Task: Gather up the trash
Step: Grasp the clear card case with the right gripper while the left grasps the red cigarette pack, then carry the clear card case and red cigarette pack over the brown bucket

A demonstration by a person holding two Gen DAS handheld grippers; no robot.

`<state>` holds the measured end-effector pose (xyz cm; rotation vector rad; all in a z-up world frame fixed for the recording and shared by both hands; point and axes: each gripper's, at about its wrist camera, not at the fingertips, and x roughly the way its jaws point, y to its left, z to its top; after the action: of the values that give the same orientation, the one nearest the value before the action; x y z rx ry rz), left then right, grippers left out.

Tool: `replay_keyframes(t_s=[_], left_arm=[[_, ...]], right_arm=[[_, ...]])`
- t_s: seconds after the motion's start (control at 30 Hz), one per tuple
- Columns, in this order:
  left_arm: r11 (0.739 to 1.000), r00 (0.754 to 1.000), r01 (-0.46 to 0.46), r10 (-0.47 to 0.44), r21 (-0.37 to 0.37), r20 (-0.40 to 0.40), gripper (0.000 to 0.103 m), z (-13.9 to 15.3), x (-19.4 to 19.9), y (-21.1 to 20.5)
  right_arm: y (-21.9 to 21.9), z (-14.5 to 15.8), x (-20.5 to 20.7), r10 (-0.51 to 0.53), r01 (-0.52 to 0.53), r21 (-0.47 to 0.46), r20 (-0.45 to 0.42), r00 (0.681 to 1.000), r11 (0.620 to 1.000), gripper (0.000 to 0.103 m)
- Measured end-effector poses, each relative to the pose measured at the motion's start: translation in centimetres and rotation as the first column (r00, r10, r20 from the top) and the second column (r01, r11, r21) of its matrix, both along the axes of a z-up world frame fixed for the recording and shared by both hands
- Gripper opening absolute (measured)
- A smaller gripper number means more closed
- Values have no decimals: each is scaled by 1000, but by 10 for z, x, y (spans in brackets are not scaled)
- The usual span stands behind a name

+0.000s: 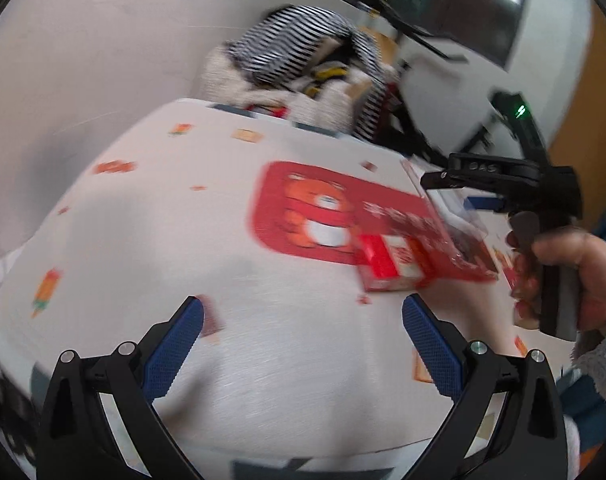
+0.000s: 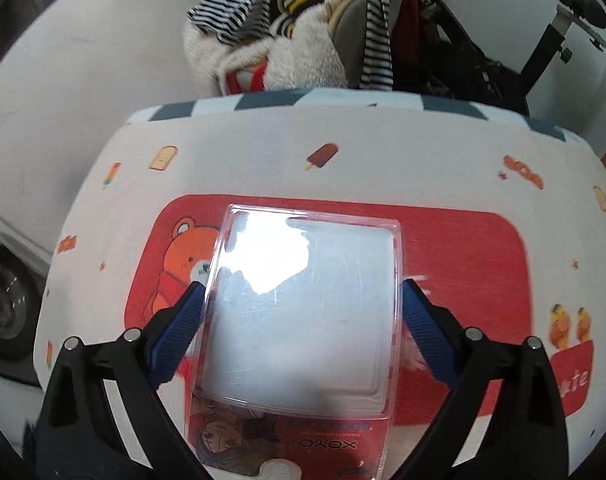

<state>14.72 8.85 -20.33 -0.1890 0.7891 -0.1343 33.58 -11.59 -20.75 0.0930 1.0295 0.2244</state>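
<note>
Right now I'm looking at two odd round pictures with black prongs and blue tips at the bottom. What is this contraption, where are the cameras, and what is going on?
There is no robot here. A person holds a two-finger gripper in each hand, and each gripper carries a wide-angle camera looking forward along its blue-padded fingers, which is why the pictures bulge.

The left gripper's camera shows its fingers spread wide with nothing between them. It also sees the person's right hand holding the other gripper's handle.

The right gripper has a clear plastic blister pack on a printed card between its fingers. They are spread about as wide as the pack, and I cannot tell whether they grip it.

Below is a tablecloth printed with a bear and ice lollies. A small red-and-white box lies on it. Striped and fluffy clothes are piled behind.
</note>
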Motion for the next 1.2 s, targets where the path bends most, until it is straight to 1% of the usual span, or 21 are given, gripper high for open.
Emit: replay_keyframes(t_s=[0.1, 0.2, 0.27, 0.3, 0.37, 0.4, 0.43, 0.5, 0.63, 0.73, 0.83, 0.87, 0.9, 0.93, 1.0, 1.13, 1.2], left_arm=[[999, 997, 47, -48, -13, -55, 97, -4, 22, -29], [998, 994, 61, -61, -3, -91, 97, -10, 44, -59], [996, 992, 83, -84, -11, -97, 97, -15, 59, -74], [996, 990, 86, -87, -10, -114, 97, -19, 69, -82], [998, 986, 56, -51, 26, -160, 97, -27, 86, -93], [997, 982, 40, -28, 61, -189, 97, -31, 95, -100], [996, 979, 25, -8, 84, -202, 97, -34, 102, -104], [995, 976, 26, -4, 99, -219, 97, -36, 111, -113], [987, 970, 18, 22, 161, -242, 97, -41, 123, -126], [980, 962, -16, 69, 197, -263, 97, -49, 128, -126], [984, 954, -29, 80, 174, -291, 97, -57, 131, -120], [984, 952, -31, 83, 176, -295, 92, -58, 130, -119], [979, 953, -29, 87, 200, -288, 86, -57, 128, -118], [978, 952, -22, 84, 209, -293, 86, -56, 126, -118], [986, 952, -17, 67, 167, -299, 86, -53, 119, -113], [986, 962, -5, 49, 164, -268, 86, -39, 99, -110], [989, 966, 6, 33, 149, -256, 86, -31, 87, -108]], right_arm=[[-30, 7, -20, 9, -9, 11, 37, 999, 1000, 94], [-65, 9, -41, -16, 14, 35, 63, 998, 999, 94], [-86, 7, -54, -42, 38, 59, 65, 997, 998, 94], [-94, 7, -59, -52, 48, 69, 65, 996, 996, 94], [-113, 4, -69, -77, 71, 94, 64, 995, 993, 94], [-118, 3, -73, -82, 75, 100, 65, 995, 992, 94], [-124, 3, -78, -89, 81, 106, 71, 994, 991, 94], [-133, 3, -86, -96, 85, 117, 86, 992, 989, 94], [-148, 2, -102, -104, 89, 141, 102, 989, 986, 94], [-155, 0, -110, -100, 84, 143, 108, 989, 986, 94], [-159, -2, -119, -98, 81, 147, 110, 989, 986, 94], [-159, -3, -121, -97, 80, 148, 110, 989, 986, 94], [-160, -3, -123, -95, 78, 148, 110, 989, 986, 94], [-161, -4, -126, -92, 75, 143, 114, 989, 987, 94], [-161, -3, -131, -86, 70, 130, 126, 988, 989, 94], [-158, 2, -141, -72, 58, 91, 163, 984, 994, 94], [-157, 4, -145, -64, 50, 84, 175, 982, 995, 94]])
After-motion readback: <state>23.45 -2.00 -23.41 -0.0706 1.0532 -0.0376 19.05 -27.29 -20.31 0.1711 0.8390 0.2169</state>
